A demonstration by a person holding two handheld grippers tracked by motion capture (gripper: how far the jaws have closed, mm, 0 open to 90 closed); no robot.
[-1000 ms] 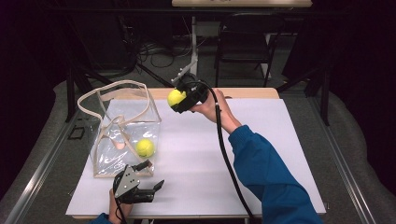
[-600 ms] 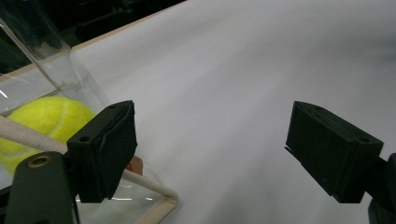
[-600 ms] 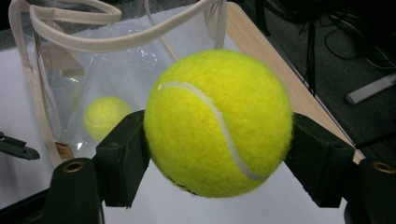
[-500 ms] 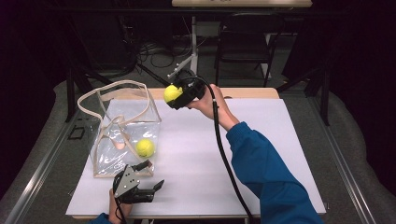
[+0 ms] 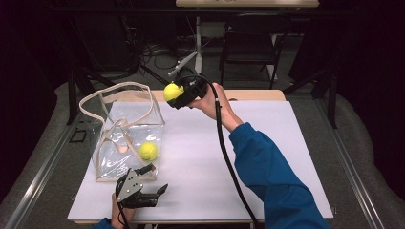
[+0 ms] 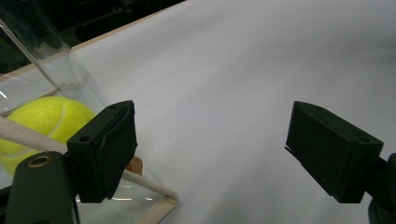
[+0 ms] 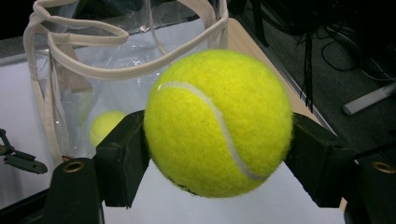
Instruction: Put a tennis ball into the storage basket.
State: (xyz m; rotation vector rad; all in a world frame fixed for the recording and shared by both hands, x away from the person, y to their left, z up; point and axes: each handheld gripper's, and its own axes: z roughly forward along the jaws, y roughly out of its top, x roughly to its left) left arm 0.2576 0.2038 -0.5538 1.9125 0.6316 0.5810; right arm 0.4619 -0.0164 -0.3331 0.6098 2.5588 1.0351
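Carry step in hand: your right gripper (image 5: 177,95), upper centre of the high view, is clamped on a tennis ball (image 7: 218,122), held above the table's far edge, right of the clear bag (image 5: 125,136). A second ball (image 5: 148,151) already lies inside. Your left gripper (image 6: 212,149), jaws wide and empty, rests at the bag's near corner. Next, I judge: bring the ball over the bag's mouth, clear of the handles, then release.

White table (image 5: 200,162) lies open right of the clear bag (image 5: 125,138).
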